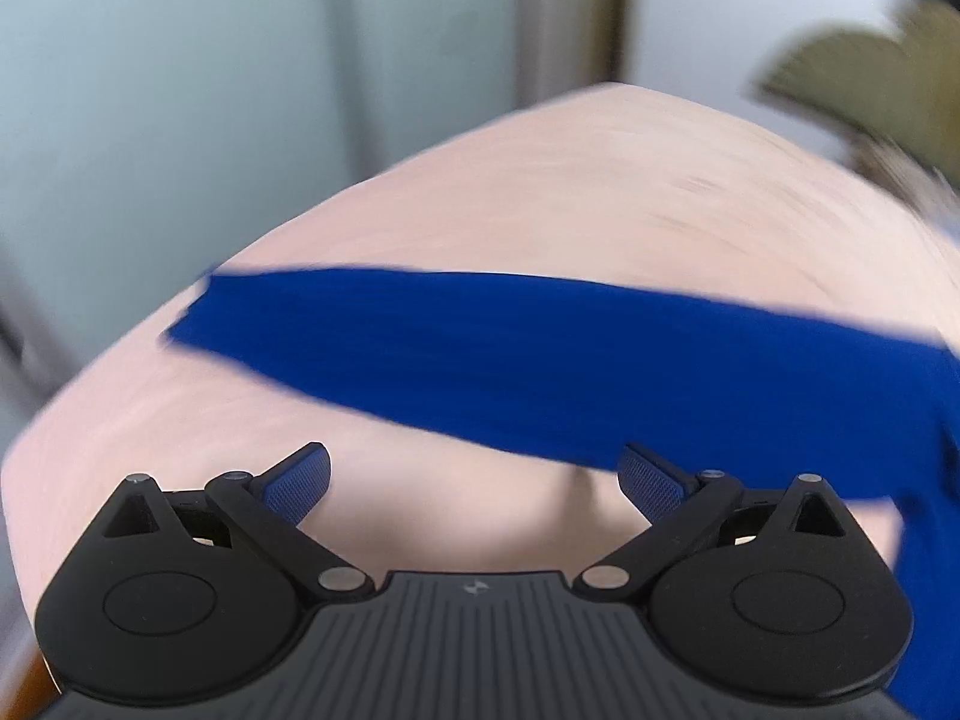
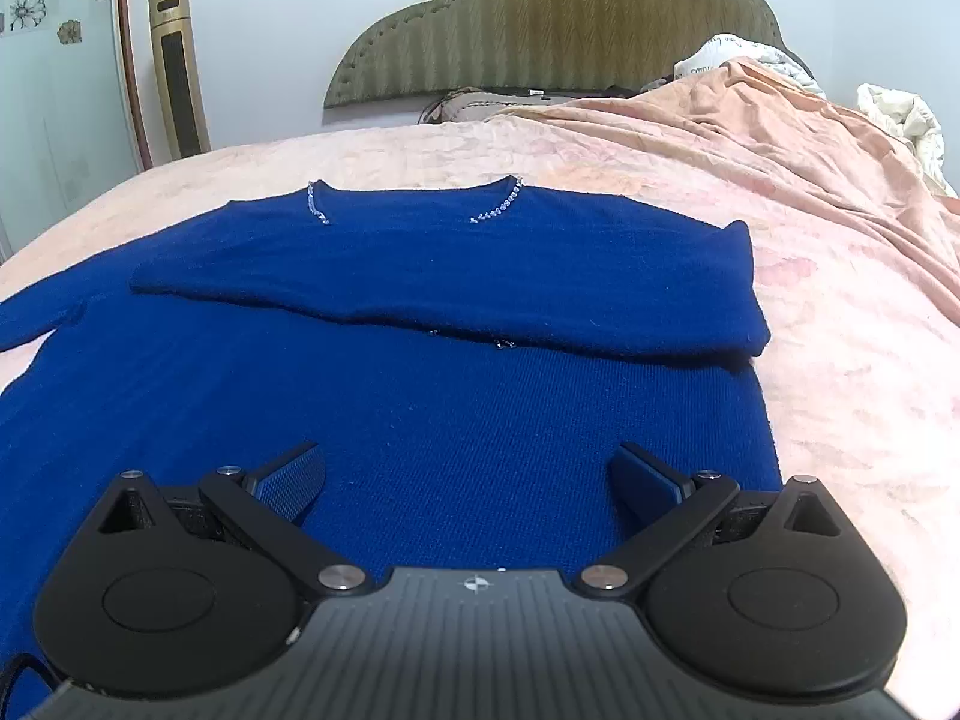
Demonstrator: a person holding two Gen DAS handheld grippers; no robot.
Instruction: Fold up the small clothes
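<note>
A dark blue knit sweater (image 2: 420, 408) lies flat on a pink bed cover (image 2: 840, 360), its beaded neckline (image 2: 504, 204) toward the headboard. Its right sleeve (image 2: 480, 294) is folded across the chest. The other sleeve (image 1: 510, 354) stretches out sideways over the cover in the blurred left wrist view. My right gripper (image 2: 468, 480) hovers open above the sweater's lower body, nothing between its fingers. My left gripper (image 1: 474, 480) is open too, just short of the outstretched sleeve, its right fingertip (image 1: 651, 477) against the sleeve's edge.
A green padded headboard (image 2: 570, 18) stands at the far end. Rumpled pink bedding (image 2: 780, 120) and white bedding (image 2: 894, 114) pile up at the right. A gold tower fan (image 2: 177, 72) stands by the left wall. The bed's edge (image 1: 120, 396) falls away left.
</note>
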